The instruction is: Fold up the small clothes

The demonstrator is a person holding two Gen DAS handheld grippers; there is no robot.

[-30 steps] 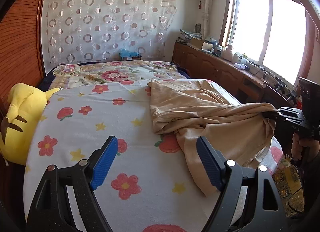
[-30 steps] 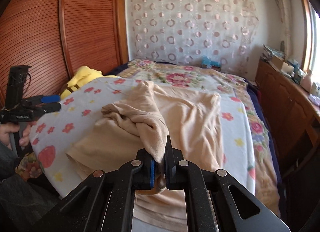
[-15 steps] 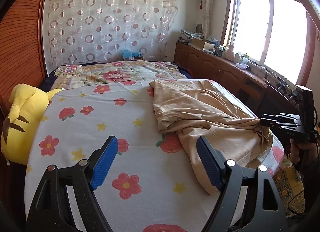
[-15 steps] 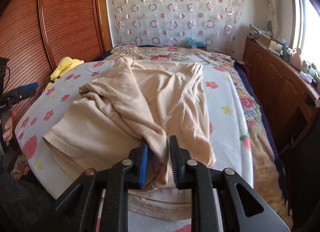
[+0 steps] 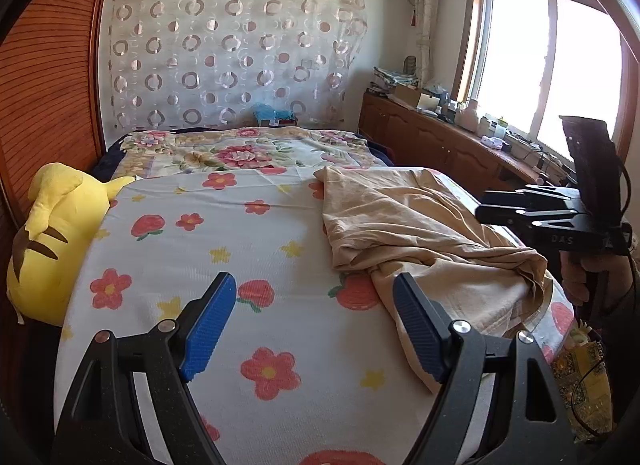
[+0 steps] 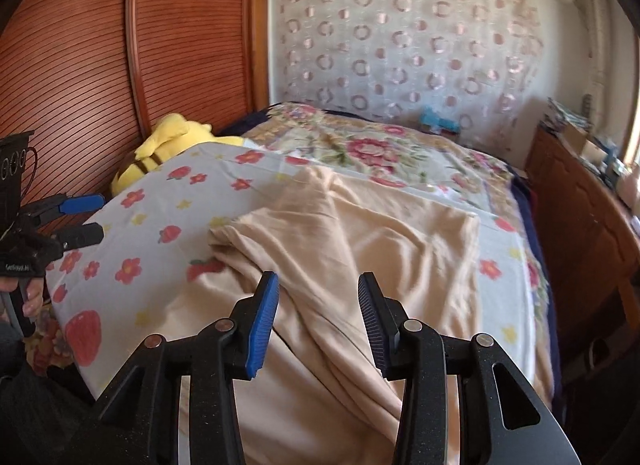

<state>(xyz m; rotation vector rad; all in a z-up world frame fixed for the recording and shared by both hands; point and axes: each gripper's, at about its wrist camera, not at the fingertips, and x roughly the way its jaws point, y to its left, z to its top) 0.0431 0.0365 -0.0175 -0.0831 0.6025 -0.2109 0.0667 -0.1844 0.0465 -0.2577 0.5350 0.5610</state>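
A beige garment (image 5: 420, 237) lies crumpled on the flowered bed sheet (image 5: 200, 249), at the bed's right side; it also shows in the right wrist view (image 6: 360, 249). My left gripper (image 5: 312, 329) is open and empty above the sheet, left of the garment's near edge. My right gripper (image 6: 318, 317) is open, above the garment's near folds, holding nothing. It shows from the side in the left wrist view (image 5: 532, 209); the left gripper shows in the right wrist view (image 6: 76, 221).
A yellow plush toy (image 5: 52, 237) lies at the bed's left edge by the wooden wardrobe (image 6: 120, 65). A floral blanket (image 5: 248, 149) covers the far bed. A wooden cabinet (image 5: 440, 141) with clutter runs under the window on the right.
My right gripper opened and let go of the beige garment, which dropped onto the bed. The gripper has risen slightly. My left gripper stayed open and nearly still.
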